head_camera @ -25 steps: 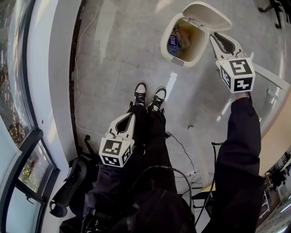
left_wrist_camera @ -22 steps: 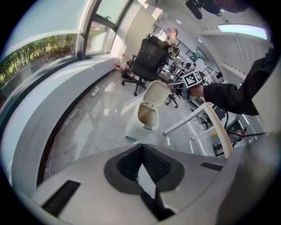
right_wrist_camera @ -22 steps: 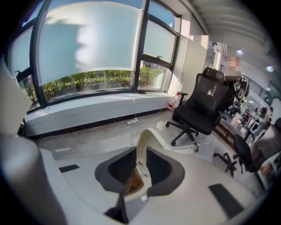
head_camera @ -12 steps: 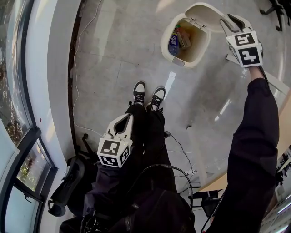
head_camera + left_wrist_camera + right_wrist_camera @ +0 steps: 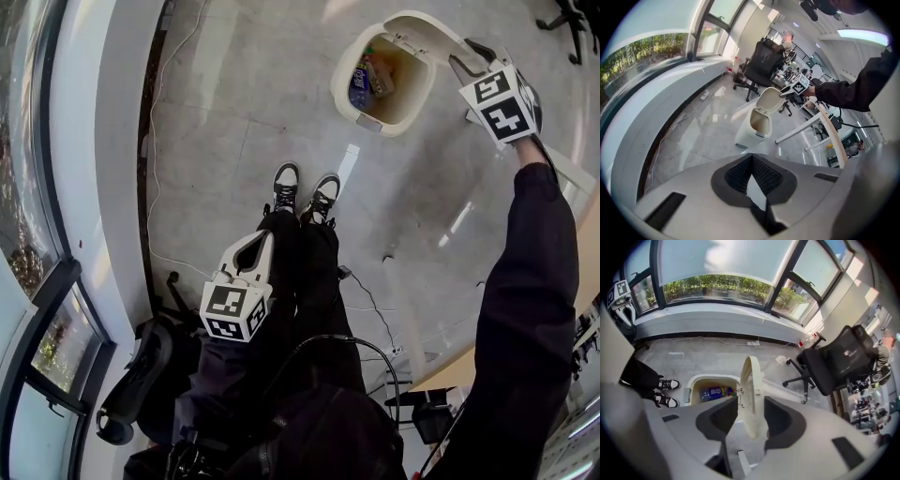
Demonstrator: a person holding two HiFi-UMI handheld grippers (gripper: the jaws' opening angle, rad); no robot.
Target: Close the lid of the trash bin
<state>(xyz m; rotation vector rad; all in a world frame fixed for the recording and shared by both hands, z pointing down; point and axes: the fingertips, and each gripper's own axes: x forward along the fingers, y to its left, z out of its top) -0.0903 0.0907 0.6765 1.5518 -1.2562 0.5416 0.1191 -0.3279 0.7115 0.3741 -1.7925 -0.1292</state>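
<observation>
Lid (image 5: 750, 376) upright between just-opened, wide-apart jaws of right claw (image 5: 751, 401); trash bin (image 5: 693, 383) beneath.

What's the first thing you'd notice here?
The open cream bin at the top of the head view, with colourful trash inside. Its lid stands up between the jaws of the right tool, which have just been opening and stand open around it. The left tool hangs shut by the person's legs, near black-and-white shoes.
</observation>
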